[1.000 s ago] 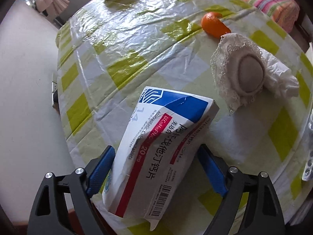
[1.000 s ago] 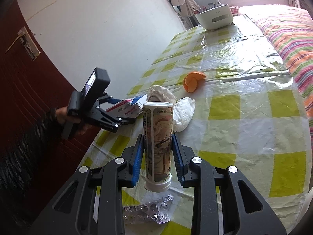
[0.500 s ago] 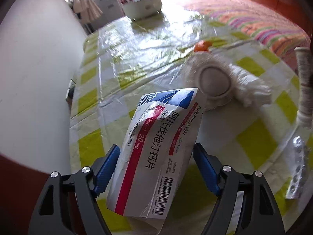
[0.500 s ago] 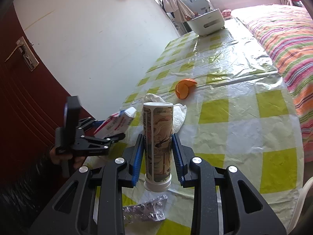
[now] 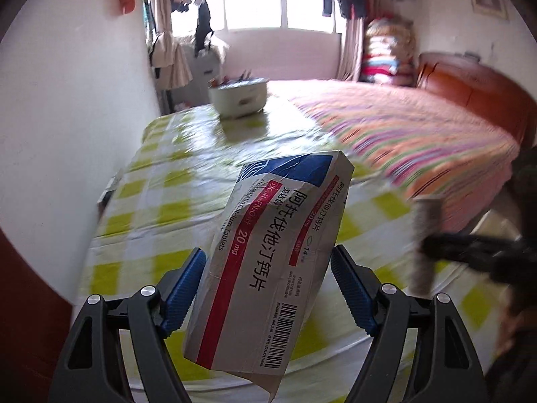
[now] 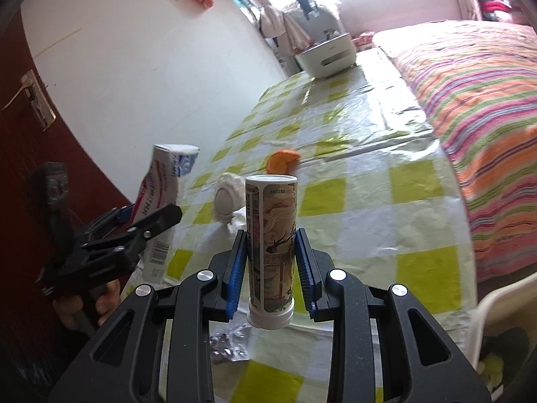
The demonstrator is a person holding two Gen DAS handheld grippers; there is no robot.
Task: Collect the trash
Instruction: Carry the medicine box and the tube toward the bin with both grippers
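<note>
My left gripper (image 5: 266,288) is shut on a white, blue and red medicine box (image 5: 278,255) and holds it up above the checked table (image 5: 161,201). The box (image 6: 164,184) and left gripper (image 6: 141,225) also show at the left of the right wrist view. My right gripper (image 6: 270,262) is shut on an upright printed tube with a white base (image 6: 270,241), lifted over the table edge. An orange peel (image 6: 282,161) and a crumpled white tissue wad (image 6: 228,198) lie on the table beyond. A blister pack (image 6: 228,339) lies under the right gripper.
A white pot (image 6: 327,57) stands at the table's far end, also in the left wrist view (image 5: 240,95). A bed with a striped blanket (image 6: 476,87) runs along the right. A white wall (image 6: 134,67) and a dark red door (image 6: 20,154) are on the left.
My left gripper has lifted and tilted the medicine box upward, off the table, so its view now looks across the room. My right gripper has raised the tube slightly.
</note>
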